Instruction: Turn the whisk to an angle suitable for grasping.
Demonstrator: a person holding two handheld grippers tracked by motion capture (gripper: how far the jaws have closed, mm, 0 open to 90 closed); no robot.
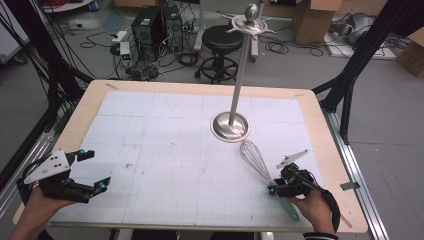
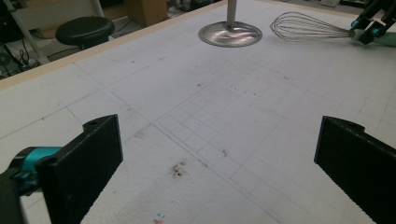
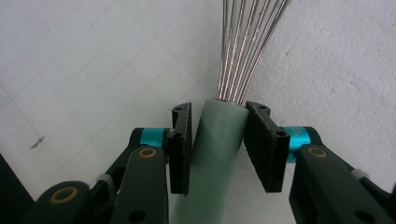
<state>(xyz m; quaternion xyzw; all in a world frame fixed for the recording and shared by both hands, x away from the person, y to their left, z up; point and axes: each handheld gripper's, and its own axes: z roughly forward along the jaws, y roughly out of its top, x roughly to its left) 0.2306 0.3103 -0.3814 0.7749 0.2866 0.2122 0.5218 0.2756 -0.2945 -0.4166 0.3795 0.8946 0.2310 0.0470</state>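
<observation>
Step in hand, as I read it: grasping the whisk (image 1: pixel 257 162) by its handle, likely to hang it on the tall steel hook stand (image 1: pixel 239 80) just beyond it. The whisk lies flat on the mat, wire head pointing toward the stand's round base (image 2: pixel 229 34) and near it, pale green handle (image 3: pixel 217 154) toward the person.

Right gripper (image 3: pixel 218 114): jaws narrowed onto the handle top just below the wires, right pad against it, left pad touching or a hair off, hard to tell. I'd call it a grip, just made.

Left gripper (image 1: pixel 98 170): jaws wide, nothing between them, idle over the near-left mat.

Next move probably calls for a firm pinch, then a lift that keeps the wire head clear of the stand's pole, and raising the whisk to the hooks at the top (image 1: pixel 250 22). The handle may tip in the jaws since the grip is near one end.

Surface: wood table (image 1: pixel 325 130) covered by a white grid mat (image 1: pixel 165 145) with small stains (image 2: pixel 177 170).

Room: grey floor, black stool (image 1: pixel 221 40), computer towers (image 1: pixel 157 27), loose cables, cardboard boxes (image 1: pixel 312 17).
</observation>
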